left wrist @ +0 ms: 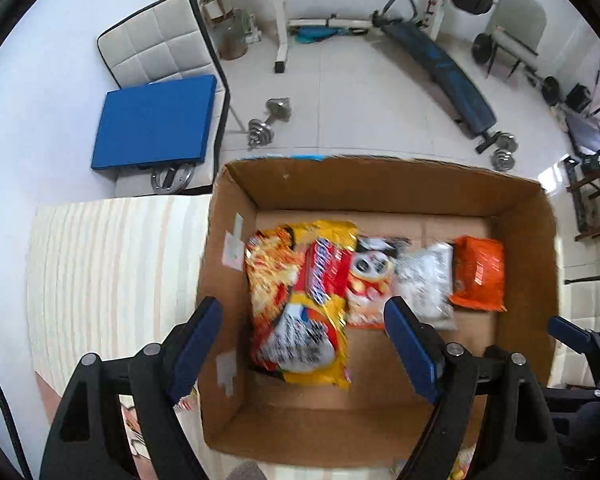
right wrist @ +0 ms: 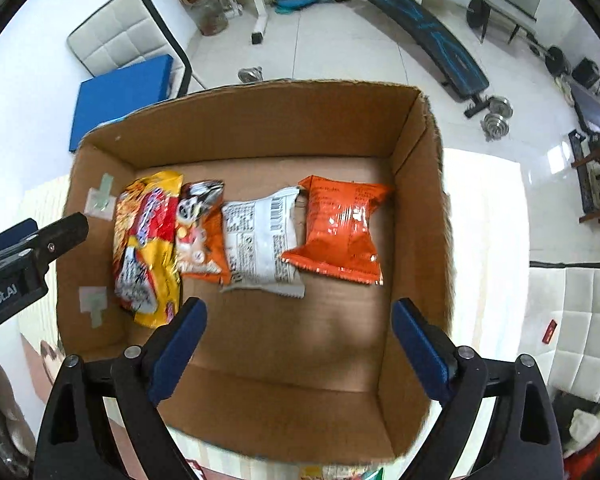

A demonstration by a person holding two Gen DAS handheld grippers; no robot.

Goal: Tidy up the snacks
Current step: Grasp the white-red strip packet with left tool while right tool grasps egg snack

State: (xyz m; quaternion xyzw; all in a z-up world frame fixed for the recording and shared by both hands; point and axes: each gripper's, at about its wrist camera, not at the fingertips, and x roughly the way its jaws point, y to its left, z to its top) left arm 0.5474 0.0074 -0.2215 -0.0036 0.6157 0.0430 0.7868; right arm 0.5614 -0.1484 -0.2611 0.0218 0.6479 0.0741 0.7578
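An open cardboard box (left wrist: 380, 188) (right wrist: 260, 120) holds a row of snack packets. From left: a yellow bag (left wrist: 296, 320) (right wrist: 148, 248) with a red bar wrapper (left wrist: 326, 272) on it, a panda packet (left wrist: 370, 276) (right wrist: 198, 232), a white packet (left wrist: 424, 284) (right wrist: 260, 240) and an orange packet (left wrist: 478, 274) (right wrist: 340, 228). My left gripper (left wrist: 304, 344) is open and empty above the box's left part. My right gripper (right wrist: 300, 344) is open and empty above the box's near floor. The left gripper also shows at the left edge of the right wrist view (right wrist: 32, 248).
The box stands on a light striped table (left wrist: 112, 280). Behind it are a white chair (left wrist: 160, 52) with a blue pad (left wrist: 156, 120), dumbbells (left wrist: 268, 120), a weight bench (left wrist: 440, 72) and a barbell rack. A white cushioned seat (right wrist: 580, 320) is on the right.
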